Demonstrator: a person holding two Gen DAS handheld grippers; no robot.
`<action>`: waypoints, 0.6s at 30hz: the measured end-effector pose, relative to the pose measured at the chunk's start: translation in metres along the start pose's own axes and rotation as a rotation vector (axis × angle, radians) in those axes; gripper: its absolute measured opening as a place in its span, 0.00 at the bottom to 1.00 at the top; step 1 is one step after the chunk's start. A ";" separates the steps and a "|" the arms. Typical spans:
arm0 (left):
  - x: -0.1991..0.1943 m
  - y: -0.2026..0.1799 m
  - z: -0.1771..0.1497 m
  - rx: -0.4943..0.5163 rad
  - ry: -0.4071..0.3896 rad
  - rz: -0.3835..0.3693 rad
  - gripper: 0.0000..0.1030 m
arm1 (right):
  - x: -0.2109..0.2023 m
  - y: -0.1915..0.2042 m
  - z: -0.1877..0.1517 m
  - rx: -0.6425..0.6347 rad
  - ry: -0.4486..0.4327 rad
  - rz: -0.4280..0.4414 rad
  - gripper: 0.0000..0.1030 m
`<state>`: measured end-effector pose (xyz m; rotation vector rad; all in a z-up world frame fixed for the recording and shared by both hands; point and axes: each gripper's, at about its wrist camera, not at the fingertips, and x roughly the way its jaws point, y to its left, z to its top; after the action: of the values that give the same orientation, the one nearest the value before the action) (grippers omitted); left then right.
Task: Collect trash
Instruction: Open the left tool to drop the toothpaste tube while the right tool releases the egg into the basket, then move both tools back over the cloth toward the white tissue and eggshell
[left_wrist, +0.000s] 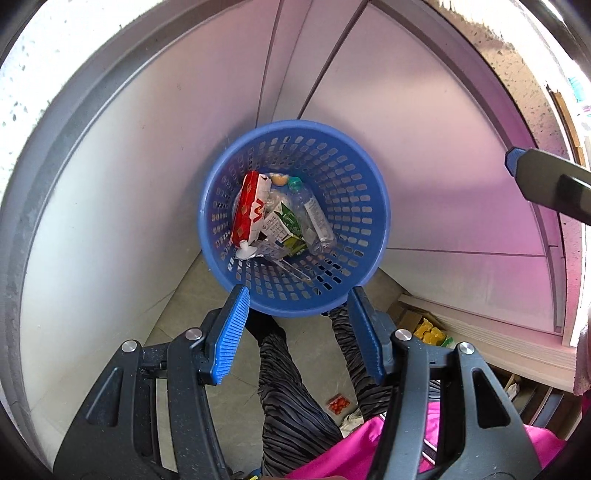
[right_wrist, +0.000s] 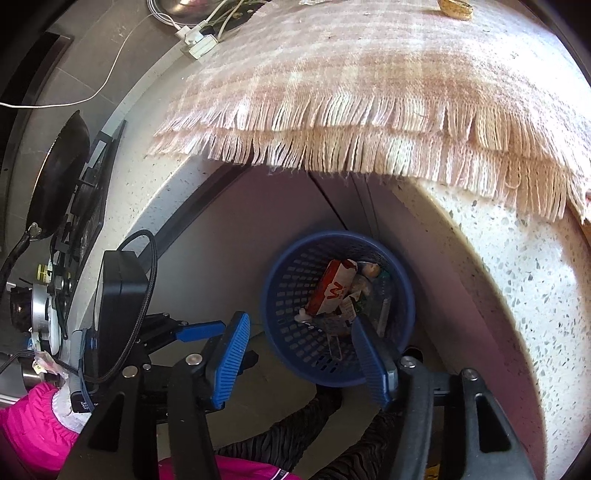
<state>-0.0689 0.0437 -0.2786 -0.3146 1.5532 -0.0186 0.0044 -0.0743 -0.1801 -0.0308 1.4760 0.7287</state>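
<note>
Stood on the floor against the pale cabinet doors (left_wrist: 424, 122): a blue mesh wastebasket (left_wrist: 354, 206), mouth open upward and unobstructed from above. Bottom crowded with a red-and-white carton (left_wrist: 249, 206), a green-and-white carton (left_wrist: 286, 227) and a clear plastic bottle (left_wrist: 314, 218), upper half free. Overhung above by the speckled countertop edge (right_wrist: 517, 295) and a fringed checked cloth (right_wrist: 351, 110). Close beside the near rim: legs in striped trousers (left_wrist: 291, 387). Nothing between either open gripper's fingers.
</note>
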 end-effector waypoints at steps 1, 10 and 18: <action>-0.002 0.000 0.000 0.002 -0.003 0.002 0.55 | -0.001 0.000 0.000 -0.002 -0.001 0.001 0.59; -0.033 -0.004 0.003 0.017 -0.053 0.016 0.55 | -0.030 0.002 0.003 -0.020 -0.029 0.032 0.59; -0.076 -0.010 0.013 -0.002 -0.142 -0.006 0.55 | -0.071 -0.001 0.013 -0.051 -0.081 0.068 0.63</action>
<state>-0.0565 0.0521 -0.2025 -0.3161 1.4111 0.0005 0.0216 -0.0996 -0.1147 0.0100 1.3868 0.8133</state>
